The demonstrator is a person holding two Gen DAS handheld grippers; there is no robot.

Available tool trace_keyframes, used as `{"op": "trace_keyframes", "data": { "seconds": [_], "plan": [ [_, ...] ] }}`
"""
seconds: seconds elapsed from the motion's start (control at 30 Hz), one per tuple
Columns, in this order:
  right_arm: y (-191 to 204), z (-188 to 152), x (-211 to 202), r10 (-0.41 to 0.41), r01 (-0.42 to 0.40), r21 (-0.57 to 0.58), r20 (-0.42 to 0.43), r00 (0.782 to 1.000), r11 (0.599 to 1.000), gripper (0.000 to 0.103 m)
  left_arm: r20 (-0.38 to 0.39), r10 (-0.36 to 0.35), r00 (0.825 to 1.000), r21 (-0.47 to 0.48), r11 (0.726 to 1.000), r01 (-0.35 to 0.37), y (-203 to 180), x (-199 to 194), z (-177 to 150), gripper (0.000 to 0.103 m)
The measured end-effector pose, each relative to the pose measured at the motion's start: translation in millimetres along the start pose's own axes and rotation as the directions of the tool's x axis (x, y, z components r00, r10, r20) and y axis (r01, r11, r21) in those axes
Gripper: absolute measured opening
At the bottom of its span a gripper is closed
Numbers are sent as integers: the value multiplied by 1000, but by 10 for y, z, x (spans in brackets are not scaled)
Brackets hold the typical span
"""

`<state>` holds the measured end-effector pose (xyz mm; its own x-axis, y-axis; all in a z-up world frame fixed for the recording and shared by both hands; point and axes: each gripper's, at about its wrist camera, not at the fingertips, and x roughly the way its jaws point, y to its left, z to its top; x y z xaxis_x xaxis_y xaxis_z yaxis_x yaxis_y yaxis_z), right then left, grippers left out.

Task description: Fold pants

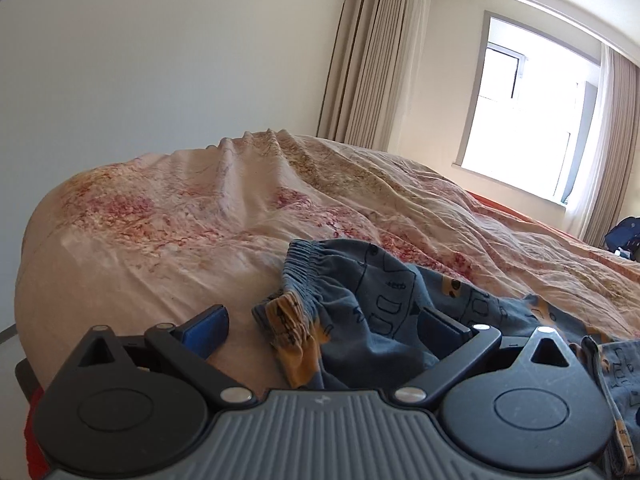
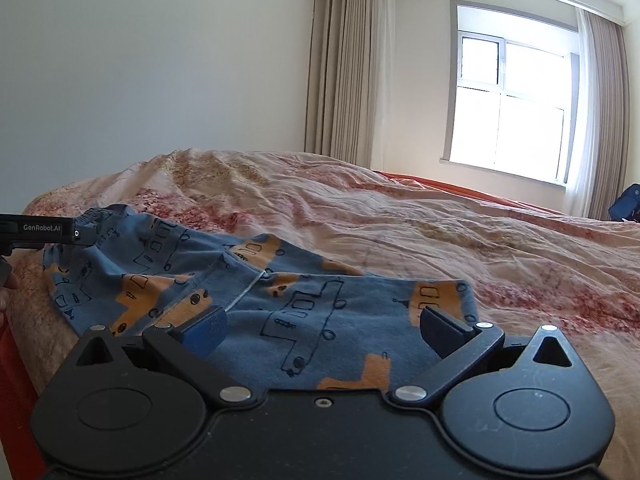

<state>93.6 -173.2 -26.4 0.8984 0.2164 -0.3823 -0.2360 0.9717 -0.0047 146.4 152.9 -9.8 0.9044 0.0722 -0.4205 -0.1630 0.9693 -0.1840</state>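
Small blue pants (image 2: 256, 296) with orange and black truck prints lie on the bed, spread across the near part of the quilt. In the left wrist view their elastic waistband (image 1: 308, 264) is bunched up just ahead of my open left gripper (image 1: 324, 326), whose jaws stand wide apart with cloth between them, not pinched. My right gripper (image 2: 320, 326) is open low over the pants' near part, empty. The left gripper's body (image 2: 44, 232) shows at the far left of the right wrist view, by the waistband.
A wrinkled pink floral quilt (image 2: 400, 216) covers the bed, with an orange sheet edge (image 2: 460, 188) at the far side. Beige curtains (image 2: 344, 68) and a bright window (image 2: 512, 100) stand behind. A dark blue bag (image 2: 628, 204) sits far right. The bed's near edge drops at the left.
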Motion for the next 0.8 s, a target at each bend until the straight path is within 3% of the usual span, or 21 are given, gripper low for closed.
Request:
{"op": "trace_keyframes", "data": {
  "seconds": [0.1,0.2,0.27,0.37,0.43,0.67,0.8],
  "plan": [
    [63,-86,98,12,-13,-13,-12,1000,1000,102,2,-107,994,-87,991,107,122,60,-5,102],
    [72,-171,144,8,-8,-22,-17,1000,1000,103,36,-127,991,-153,979,131,206,28,-53,86],
    [65,-192,139,11,-11,-17,-8,1000,1000,103,40,-97,995,-166,981,102,230,16,-80,61],
    [66,-207,136,10,-10,-21,-3,1000,1000,103,42,-66,997,-218,973,74,305,12,-94,37],
    [67,-214,130,9,-9,-23,1,1000,1000,103,41,-62,997,-232,970,70,327,-21,-65,26],
    [28,-198,58,-4,4,-11,17,1000,1000,103,110,-64,992,-111,991,77,13,-254,171,20],
    [-58,-149,-3,-38,37,18,18,999,999,103,158,-136,978,-15,990,140,-334,-457,354,20]
  ]
}}
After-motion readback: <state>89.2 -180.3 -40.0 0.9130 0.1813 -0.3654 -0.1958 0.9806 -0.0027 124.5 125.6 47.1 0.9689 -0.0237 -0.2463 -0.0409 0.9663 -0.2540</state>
